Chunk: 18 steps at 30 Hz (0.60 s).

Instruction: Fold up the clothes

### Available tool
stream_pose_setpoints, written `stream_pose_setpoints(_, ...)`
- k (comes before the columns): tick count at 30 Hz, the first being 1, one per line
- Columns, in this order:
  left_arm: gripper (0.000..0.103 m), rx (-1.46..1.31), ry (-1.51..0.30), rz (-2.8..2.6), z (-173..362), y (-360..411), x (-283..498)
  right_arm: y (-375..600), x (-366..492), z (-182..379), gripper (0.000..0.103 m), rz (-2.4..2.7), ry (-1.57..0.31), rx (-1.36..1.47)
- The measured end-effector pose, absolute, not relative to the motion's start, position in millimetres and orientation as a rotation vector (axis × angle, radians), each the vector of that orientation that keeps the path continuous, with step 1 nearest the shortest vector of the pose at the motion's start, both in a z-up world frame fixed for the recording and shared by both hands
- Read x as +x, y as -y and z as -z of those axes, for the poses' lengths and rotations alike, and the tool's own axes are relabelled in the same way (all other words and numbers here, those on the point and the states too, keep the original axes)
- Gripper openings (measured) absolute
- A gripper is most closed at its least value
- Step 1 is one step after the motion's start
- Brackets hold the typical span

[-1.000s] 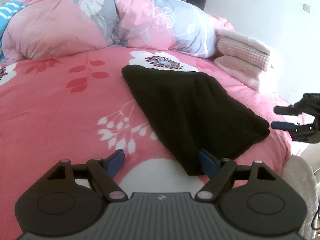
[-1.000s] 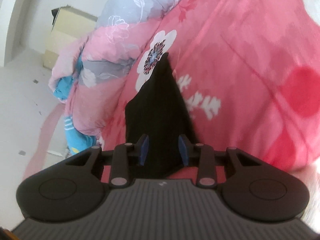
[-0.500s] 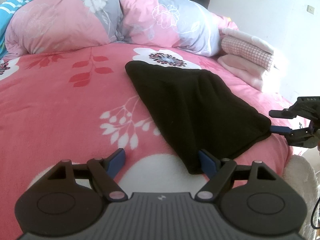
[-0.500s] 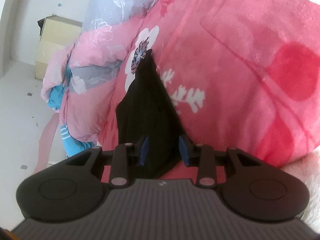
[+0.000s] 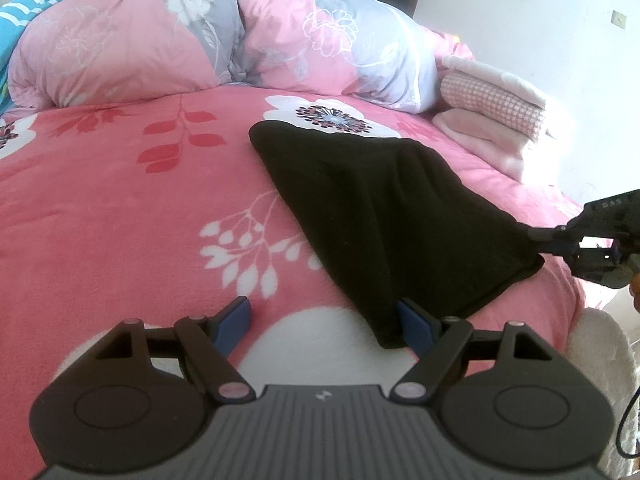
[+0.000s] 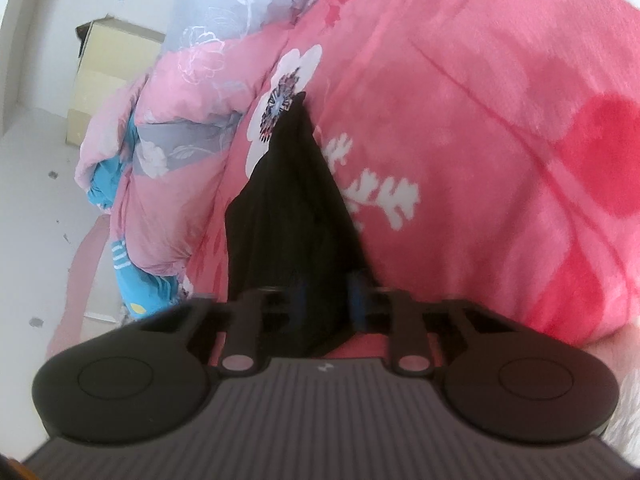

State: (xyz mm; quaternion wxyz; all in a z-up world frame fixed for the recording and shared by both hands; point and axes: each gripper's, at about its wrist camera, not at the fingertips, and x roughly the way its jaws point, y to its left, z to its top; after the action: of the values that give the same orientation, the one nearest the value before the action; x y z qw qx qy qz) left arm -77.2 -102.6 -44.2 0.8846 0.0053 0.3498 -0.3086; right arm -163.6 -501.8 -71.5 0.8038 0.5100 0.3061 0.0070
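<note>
A black garment [image 5: 380, 208] lies folded into a long wedge on the pink flowered bedspread [image 5: 120, 208]. My left gripper [image 5: 326, 322] stands open at the near end; its right pad [image 5: 416, 324] touches the garment's near corner and the left pad rests on bare bedspread. My right gripper [image 5: 536, 240] reaches in from the right edge, its jaws closing on the garment's right corner. In the right wrist view the black garment [image 6: 288, 208] runs away from the right gripper [image 6: 327, 300], with cloth filling the narrow gap between the blue pads; that view is blurred.
A rolled pink and grey duvet [image 5: 140, 40] lies across the back of the bed. A stack of folded pink clothes [image 5: 496, 116] sits at the back right. A white fluffy cover [image 5: 600, 340] hangs off the bed's right edge. A cardboard box [image 6: 108, 76] stands on the floor.
The right gripper came in to the garment's right corner and narrowed its jaws onto the cloth. The left gripper stayed where it was, open.
</note>
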Motion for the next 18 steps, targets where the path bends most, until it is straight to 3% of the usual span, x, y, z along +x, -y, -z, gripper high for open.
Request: stream_pose_setpoints(18, 0.079, -0.003, -0.745, 0.632, 38.7, 97.2, -79.4, 495.4, -190.6, 62.9, 0.002, 0.015, -0.592, 1.027)
